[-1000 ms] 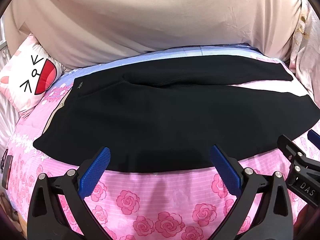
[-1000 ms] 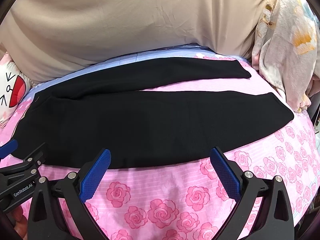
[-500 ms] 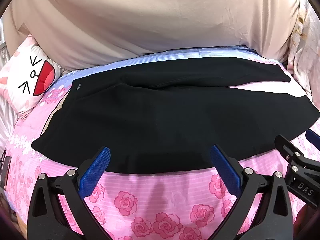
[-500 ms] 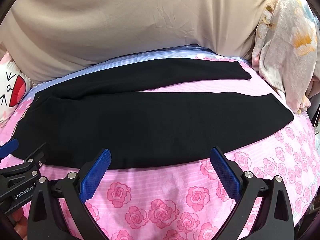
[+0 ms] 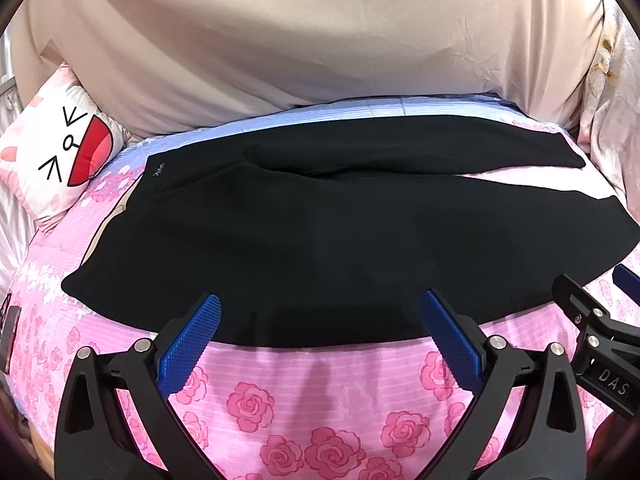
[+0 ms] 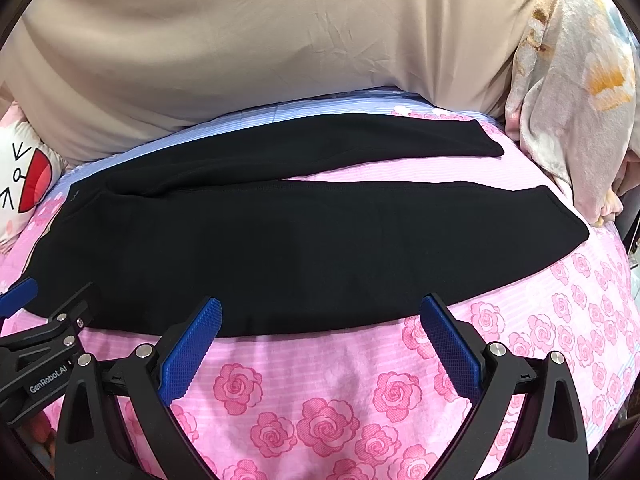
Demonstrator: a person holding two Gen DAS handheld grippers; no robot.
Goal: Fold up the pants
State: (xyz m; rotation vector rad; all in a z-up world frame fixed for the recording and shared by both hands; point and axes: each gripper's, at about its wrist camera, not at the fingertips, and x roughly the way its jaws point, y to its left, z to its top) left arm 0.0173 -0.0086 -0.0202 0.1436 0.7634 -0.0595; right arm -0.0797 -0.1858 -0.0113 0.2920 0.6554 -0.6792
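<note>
Black pants (image 5: 320,240) lie flat across a bed with a pink rose sheet (image 5: 320,420), waist to the left, two legs spread apart to the right. They also show in the right wrist view (image 6: 304,248). My left gripper (image 5: 320,344) is open and empty, hovering over the near edge of the pants. My right gripper (image 6: 320,344) is open and empty, also at the near edge, further right. Each gripper shows at the edge of the other's view.
A beige cover (image 5: 320,40) rises behind the bed. A white cartoon pillow (image 5: 60,152) sits at the far left. A floral blanket (image 6: 572,100) is bunched at the far right. A dark object (image 5: 10,336) lies at the left edge.
Both grippers have drifted slightly; the pants sit a little lower and closer in both views. The pants themselves have not moved.
</note>
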